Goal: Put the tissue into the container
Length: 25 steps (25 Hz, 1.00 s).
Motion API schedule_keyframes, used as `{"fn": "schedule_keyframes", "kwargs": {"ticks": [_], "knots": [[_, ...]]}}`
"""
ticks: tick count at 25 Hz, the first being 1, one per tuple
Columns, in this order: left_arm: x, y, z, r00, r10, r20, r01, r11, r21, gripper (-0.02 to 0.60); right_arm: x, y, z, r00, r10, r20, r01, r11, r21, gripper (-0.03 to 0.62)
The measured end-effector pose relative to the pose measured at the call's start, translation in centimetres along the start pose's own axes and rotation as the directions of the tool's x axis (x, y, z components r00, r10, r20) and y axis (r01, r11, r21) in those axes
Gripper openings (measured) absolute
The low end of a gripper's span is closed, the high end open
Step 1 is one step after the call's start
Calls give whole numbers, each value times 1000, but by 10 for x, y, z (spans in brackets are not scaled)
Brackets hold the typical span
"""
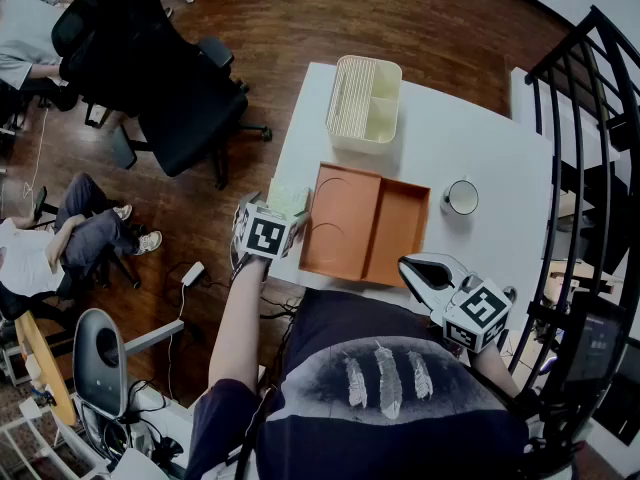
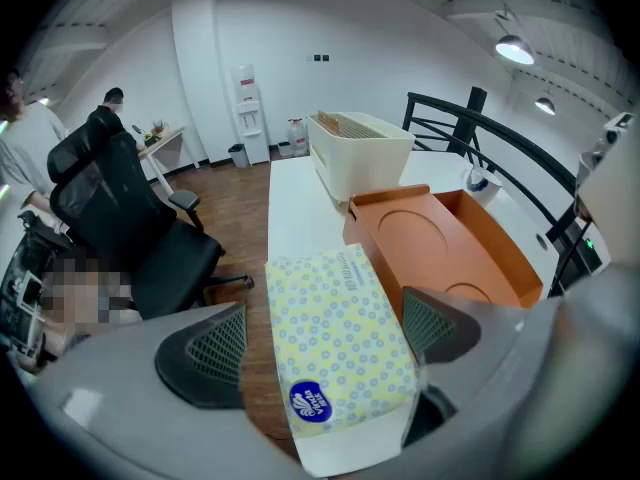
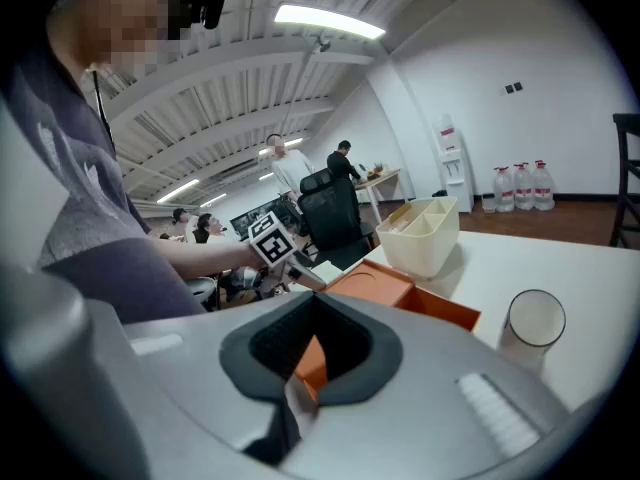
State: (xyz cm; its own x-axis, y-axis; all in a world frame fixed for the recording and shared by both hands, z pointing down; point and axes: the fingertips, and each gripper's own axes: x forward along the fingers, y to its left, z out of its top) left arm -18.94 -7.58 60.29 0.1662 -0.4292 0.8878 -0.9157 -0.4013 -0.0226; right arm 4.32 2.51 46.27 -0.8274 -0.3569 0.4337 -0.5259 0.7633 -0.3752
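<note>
**Figure.** Approach to the tissue pack, shown from the head view and both gripper views.

- **Left gripper:** The left gripper point(image 2: 322, 308) is held low over the near left corner of the table point(image 1: 480, 148). Its 2 jaws are spread as wide as they go, so they straddle the tissue pack point(image 2: 340, 353) along its long sides.
- **Tissue pack:** The pack lies flat at the table edge between the mesh pads. A strip of floor shows between the pack and the left-hand pad, so the pack is bracketed but not yet clamped. Contact at the other pad cannot be settled, because the pack's corner overlaps it in this view. The wide spread suits the pack's breadth. The wrapper looks soft and will probably bulge when squeezed, so a grip across the middle should hold best.
- **Right gripper:** The right gripper point(image 3: 315, 353) hangs idle close to the person's body, at the near right corner of the orange tray point(image 1: 345, 218). Its jaws are together with nothing between them, and parked there it leaves the route free.
- **Container:** The container point(image 2: 362, 158) is cream with a divided interior. It stands at the far side of the table, beyond the tray and well apart from the pack, so the carry must pass over or beside the tray.
- **Mug:** A mug point(image 1: 460, 197) stands to the tray's right, off that route.
- **Stage:** The grasp is pending, and 0 of the transfer is done.
</note>
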Motion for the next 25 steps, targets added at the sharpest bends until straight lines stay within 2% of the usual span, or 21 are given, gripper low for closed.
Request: {"fn": "schedule_keyframes", "kwargs": {"ticks": [7,11,19,25], "knots": [[3,-8,-3,999,-45,4,45,997,-55,485,-4,-2,-3,1000,2,-3,-2,1000,-1,3],[3,0,-8,999,14,-29,-14,1000,-6,483,-4,-4,-3,1000,0,-1,0,1000,-3,3],[2,-16,-9,999,26,-30,-24,997,76,477,-7,-7,-6,1000,-18,0,18,1000,18,4],[11,-14,-17,998,-10,-63,12,999,30,477,-4,-5,-7,1000,-10,-12,11,1000,15,4]]}}
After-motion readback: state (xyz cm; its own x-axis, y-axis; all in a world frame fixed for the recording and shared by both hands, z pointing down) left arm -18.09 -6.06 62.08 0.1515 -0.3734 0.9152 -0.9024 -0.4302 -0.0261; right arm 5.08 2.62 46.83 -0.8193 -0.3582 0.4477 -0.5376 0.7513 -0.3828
